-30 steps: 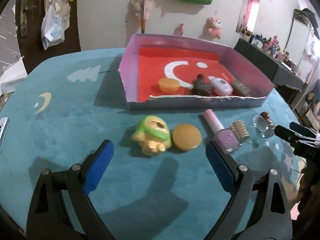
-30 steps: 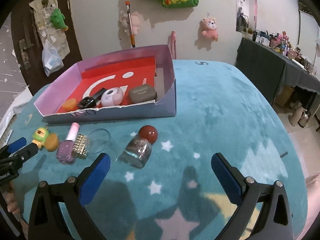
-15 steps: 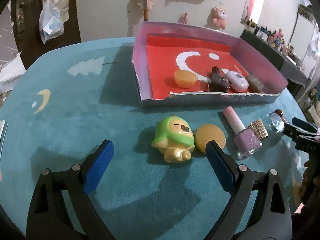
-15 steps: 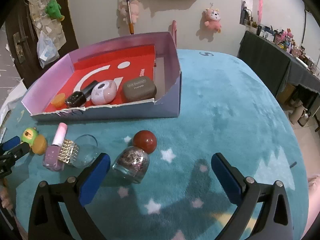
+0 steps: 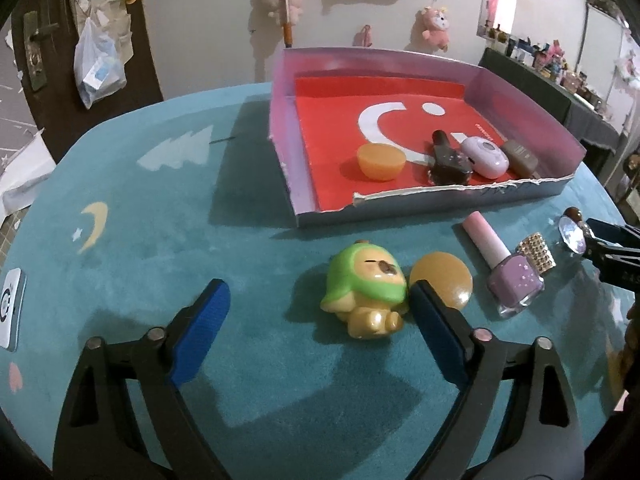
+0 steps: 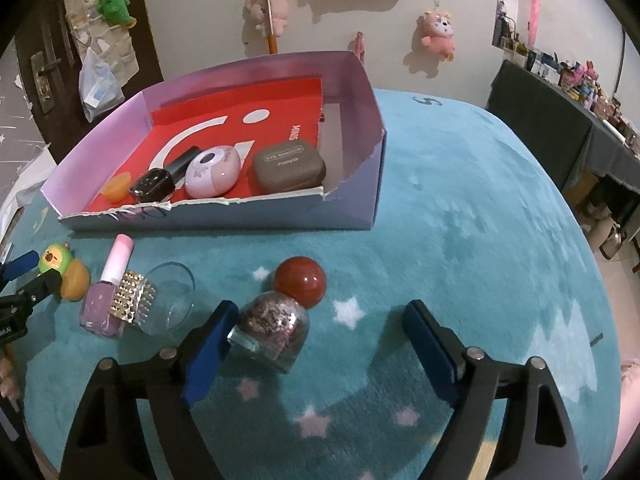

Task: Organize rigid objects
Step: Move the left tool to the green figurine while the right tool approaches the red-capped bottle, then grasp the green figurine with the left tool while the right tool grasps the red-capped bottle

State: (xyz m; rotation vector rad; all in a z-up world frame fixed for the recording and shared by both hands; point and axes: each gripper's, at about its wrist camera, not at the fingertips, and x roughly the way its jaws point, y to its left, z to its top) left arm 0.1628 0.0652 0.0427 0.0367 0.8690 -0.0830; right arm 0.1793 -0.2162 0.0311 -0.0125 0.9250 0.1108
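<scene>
Both grippers' jaws have just been closing, still apart: I see left gripper (image 5: pixel 316 300) bracketing the green toy (image 5: pixel 366 292), right gripper (image 6: pixel 320 320) around the glitter bottle (image 6: pixel 272 328) at 12 o'clock.

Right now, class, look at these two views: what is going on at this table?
A person holding two grippers is sorting small items into a cardboard tray. The left gripper, jaws just narrowing, straddles a green-hooded toy figure without pressing it. The right gripper, also closing, straddles a glitter bottle with a red ball cap. A purple polish bottle waits on the teal cloth.
</scene>
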